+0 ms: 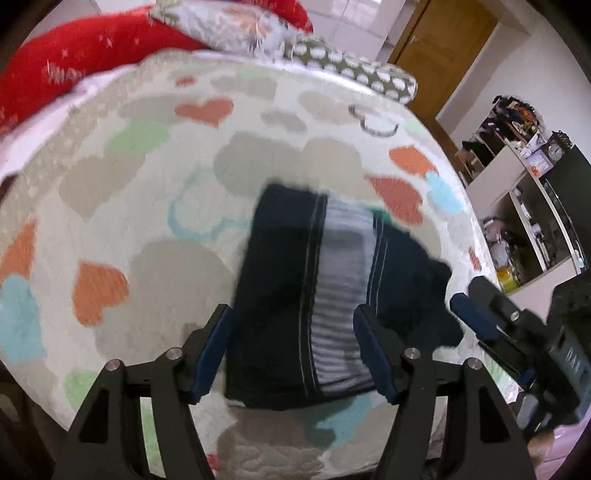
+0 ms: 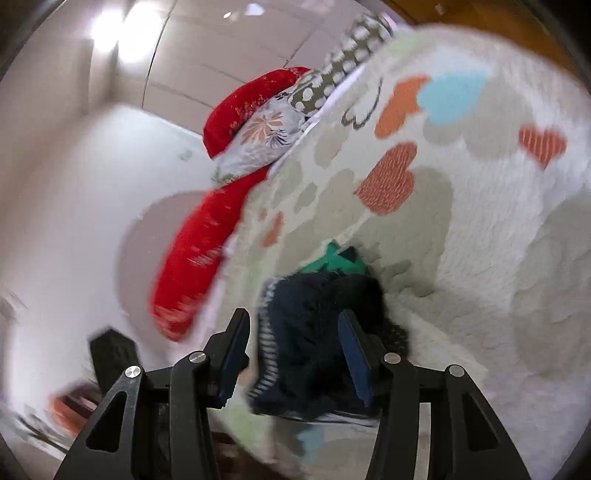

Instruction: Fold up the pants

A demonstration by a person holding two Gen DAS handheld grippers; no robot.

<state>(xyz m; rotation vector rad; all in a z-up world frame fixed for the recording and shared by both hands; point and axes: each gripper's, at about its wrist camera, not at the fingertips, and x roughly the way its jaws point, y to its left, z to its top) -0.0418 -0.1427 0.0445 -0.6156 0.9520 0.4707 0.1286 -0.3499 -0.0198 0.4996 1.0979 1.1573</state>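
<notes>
Dark navy pants with a grey striped band lie folded in a compact bundle on the heart-patterned bedspread. My left gripper hangs over their near end, open, its blue pads on either side of the cloth without pinching it. In the right wrist view the same pants lie between the fingers of my right gripper, which is open, with a gap on its left side. A bit of green fabric shows at the bundle's far end. The right gripper also appears just right of the pants.
Red pillows, a floral pillow and a dotted one are stacked at the head of the bed. Past the bed's right edge stand a cluttered white shelf and a wooden door. White wall is on the left.
</notes>
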